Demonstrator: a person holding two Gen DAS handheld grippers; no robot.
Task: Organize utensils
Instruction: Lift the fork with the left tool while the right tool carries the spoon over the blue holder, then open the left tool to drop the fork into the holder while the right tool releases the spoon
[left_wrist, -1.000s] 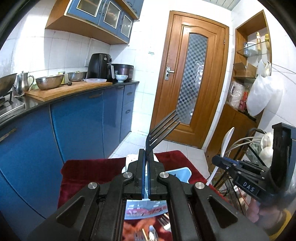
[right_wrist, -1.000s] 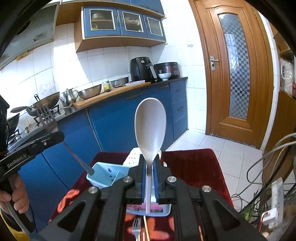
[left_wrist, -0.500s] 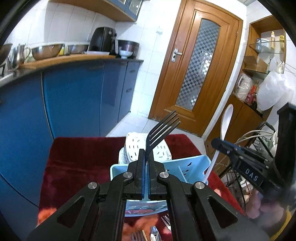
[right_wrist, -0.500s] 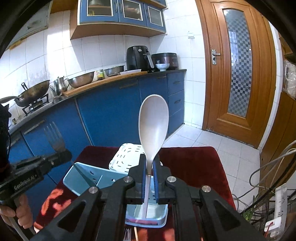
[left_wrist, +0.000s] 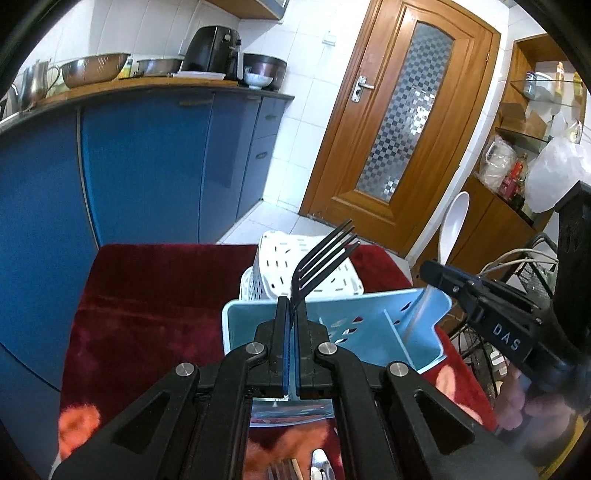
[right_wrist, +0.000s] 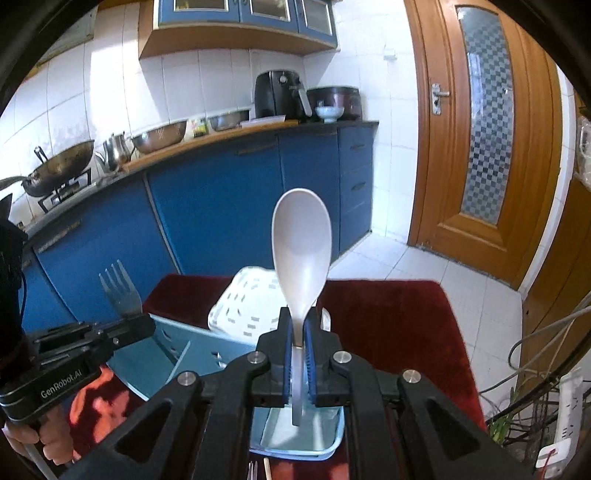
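right gripper (right_wrist: 298, 334) gripping white spoon (right_wrist: 301, 254), blue caddy (right_wrist: 207, 354)

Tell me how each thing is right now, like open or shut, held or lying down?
left gripper: shut on the fork
fork: held, tines up, above the blue caddy
right gripper: shut on the white spoon
white spoon: held upright, handle end down inside the caddy
blue caddy: open-topped, tilted on the red cloth
white basket: behind the caddy
door: closed
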